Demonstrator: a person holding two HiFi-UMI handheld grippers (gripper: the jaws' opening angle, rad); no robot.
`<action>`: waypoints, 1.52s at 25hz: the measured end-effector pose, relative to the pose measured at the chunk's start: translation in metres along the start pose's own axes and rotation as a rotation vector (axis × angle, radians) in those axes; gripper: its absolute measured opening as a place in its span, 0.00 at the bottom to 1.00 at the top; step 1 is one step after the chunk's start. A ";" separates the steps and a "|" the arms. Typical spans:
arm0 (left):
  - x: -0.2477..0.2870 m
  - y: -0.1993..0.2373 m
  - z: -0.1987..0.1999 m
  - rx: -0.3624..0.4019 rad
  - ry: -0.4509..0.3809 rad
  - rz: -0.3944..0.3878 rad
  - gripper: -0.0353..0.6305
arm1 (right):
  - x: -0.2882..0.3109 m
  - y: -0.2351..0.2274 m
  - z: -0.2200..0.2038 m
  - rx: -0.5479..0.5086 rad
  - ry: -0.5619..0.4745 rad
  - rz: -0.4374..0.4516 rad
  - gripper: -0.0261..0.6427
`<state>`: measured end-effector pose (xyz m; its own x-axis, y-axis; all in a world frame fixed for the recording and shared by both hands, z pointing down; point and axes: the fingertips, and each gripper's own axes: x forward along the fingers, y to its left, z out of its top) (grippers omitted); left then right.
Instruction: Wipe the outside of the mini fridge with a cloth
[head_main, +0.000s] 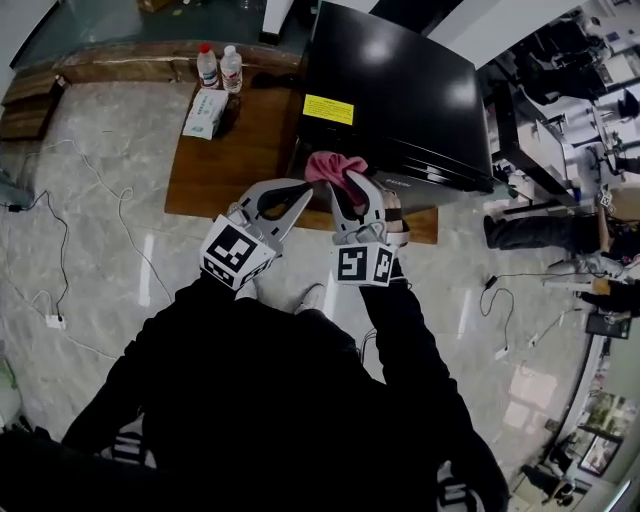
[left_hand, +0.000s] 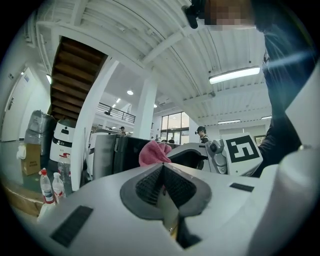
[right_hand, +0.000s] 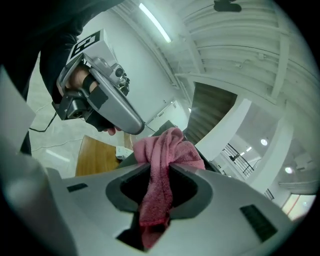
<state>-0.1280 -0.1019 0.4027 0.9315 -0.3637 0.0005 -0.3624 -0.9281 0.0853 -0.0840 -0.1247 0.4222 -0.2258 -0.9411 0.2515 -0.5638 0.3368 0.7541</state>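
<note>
A person's right gripper (right_hand: 161, 175) pinches one pink cloth (head_main: 336, 165) between its jaws, with the bunched end standing out past the tips, apparently to put fabric rather than plastic against the appliance. The cloth is held at the near top edge of the single black mini fridge (head_main: 400, 90), which stands on a wooden desk (head_main: 230, 160); whether they touch cannot be told. The left gripper (head_main: 298, 188), pressed together on nothing, hovers just beside it, seemingly kept out of the way. Two water bottles (head_main: 219, 67) and one white packet (head_main: 205, 112) sit at the desk's far corner.
</note>
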 end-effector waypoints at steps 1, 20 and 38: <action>0.001 0.001 -0.003 0.000 0.004 -0.009 0.06 | 0.002 0.002 -0.001 -0.012 0.008 -0.007 0.21; 0.022 0.014 -0.129 -0.029 0.112 0.050 0.06 | 0.033 0.097 -0.094 -0.043 0.111 0.149 0.21; 0.044 0.035 -0.284 -0.056 0.358 0.073 0.06 | 0.073 0.221 -0.202 0.008 0.256 0.373 0.20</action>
<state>-0.0912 -0.1274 0.6889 0.8583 -0.3689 0.3567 -0.4356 -0.8912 0.1265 -0.0648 -0.1244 0.7300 -0.2112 -0.7317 0.6481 -0.4876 0.6536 0.5789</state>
